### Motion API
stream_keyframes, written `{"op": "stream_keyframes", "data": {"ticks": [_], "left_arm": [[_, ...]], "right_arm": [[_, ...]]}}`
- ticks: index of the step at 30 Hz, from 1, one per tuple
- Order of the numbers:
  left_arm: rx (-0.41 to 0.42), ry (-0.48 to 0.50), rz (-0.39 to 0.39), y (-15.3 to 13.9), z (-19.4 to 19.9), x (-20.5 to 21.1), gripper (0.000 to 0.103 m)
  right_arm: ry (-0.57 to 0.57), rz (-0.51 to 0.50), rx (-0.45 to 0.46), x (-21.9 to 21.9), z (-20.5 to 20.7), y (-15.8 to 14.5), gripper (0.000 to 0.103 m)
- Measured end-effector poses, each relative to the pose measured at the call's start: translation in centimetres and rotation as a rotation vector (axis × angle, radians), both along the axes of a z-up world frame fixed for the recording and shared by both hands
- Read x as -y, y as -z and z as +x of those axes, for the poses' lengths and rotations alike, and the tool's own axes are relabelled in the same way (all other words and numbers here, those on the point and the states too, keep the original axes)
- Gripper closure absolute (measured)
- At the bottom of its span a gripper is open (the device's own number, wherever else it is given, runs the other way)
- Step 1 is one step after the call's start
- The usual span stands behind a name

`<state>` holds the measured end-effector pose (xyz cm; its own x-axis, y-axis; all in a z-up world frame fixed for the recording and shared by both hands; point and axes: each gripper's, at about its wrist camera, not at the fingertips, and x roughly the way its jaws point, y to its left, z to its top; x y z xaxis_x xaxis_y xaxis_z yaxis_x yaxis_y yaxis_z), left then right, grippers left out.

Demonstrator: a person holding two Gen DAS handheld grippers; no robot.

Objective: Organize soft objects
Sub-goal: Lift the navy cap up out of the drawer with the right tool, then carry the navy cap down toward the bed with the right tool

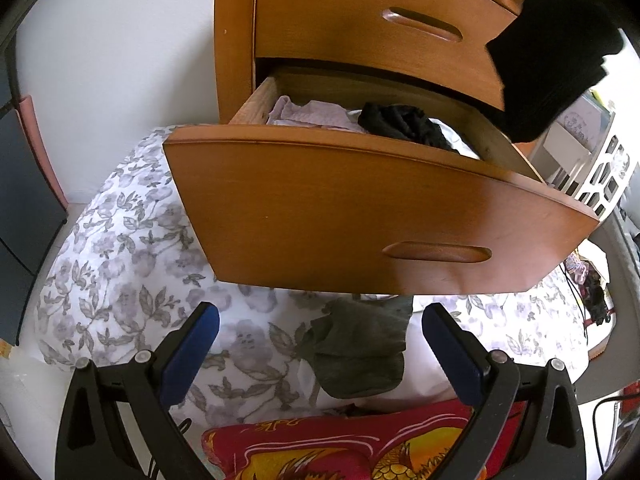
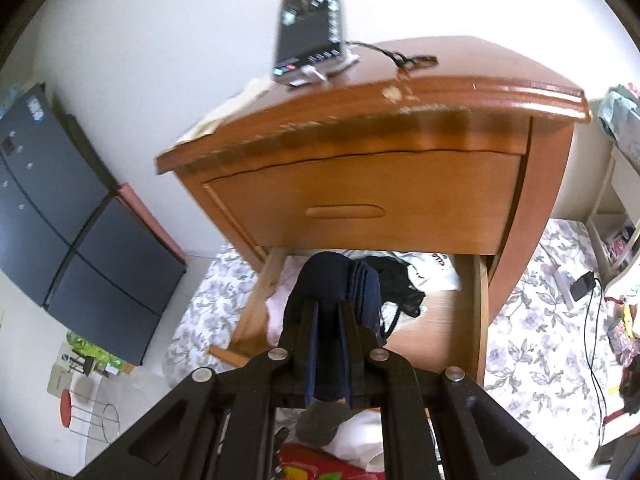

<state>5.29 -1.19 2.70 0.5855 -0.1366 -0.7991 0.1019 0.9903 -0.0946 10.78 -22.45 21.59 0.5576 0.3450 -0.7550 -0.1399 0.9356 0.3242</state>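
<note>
My right gripper [image 2: 329,308] is shut on a folded dark navy sock bundle [image 2: 340,284], held above the pulled-out drawer [image 2: 452,320] of a wooden nightstand. The same dark bundle [image 1: 552,68] hangs at the upper right of the left wrist view. The drawer [image 1: 360,208] holds pale pink cloth [image 1: 312,114], a black garment [image 1: 404,124] and something white. My left gripper [image 1: 320,320] stands open below the drawer front, over a grey-green sock [image 1: 360,356] lying on the floral bedding [image 1: 132,248]. Nothing sits between its blue pads [image 1: 192,356].
A phone [image 2: 310,24] with a cable stands on the nightstand top [image 2: 460,76]. A red and yellow patterned cushion [image 1: 340,448] lies near the left gripper. A dark cabinet [image 2: 68,216] stands at the left, a white basket [image 1: 600,172] at the right.
</note>
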Motion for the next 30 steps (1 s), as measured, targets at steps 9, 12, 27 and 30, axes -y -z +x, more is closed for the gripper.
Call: {"op": "stream_keyframes", "data": {"ticks": [9,12,27,30], "left_arm": [[0.011,-0.01,0.025,-0.2,-0.2,0.1,0.002],[0.012,-0.013,0.034,-0.2,-0.2,0.2,0.002],[0.034,-0.029,0.082,-0.6,-0.6,0.5,0.002],[0.034,-0.03,0.083,-0.6,-0.6,0.5,0.002]], "right_arm": [[-0.06,0.012,0.012,-0.6,-4.3,-1.6,0.093],[-0.068,0.015,0.008,-0.5,-5.4,-1.3,0.093],[-0.051,0.02,-0.075,1.2,-9.0,3.2,0.093],[-0.044,0.021,-0.105,1.5,-9.0,4.5,0.093]]}}
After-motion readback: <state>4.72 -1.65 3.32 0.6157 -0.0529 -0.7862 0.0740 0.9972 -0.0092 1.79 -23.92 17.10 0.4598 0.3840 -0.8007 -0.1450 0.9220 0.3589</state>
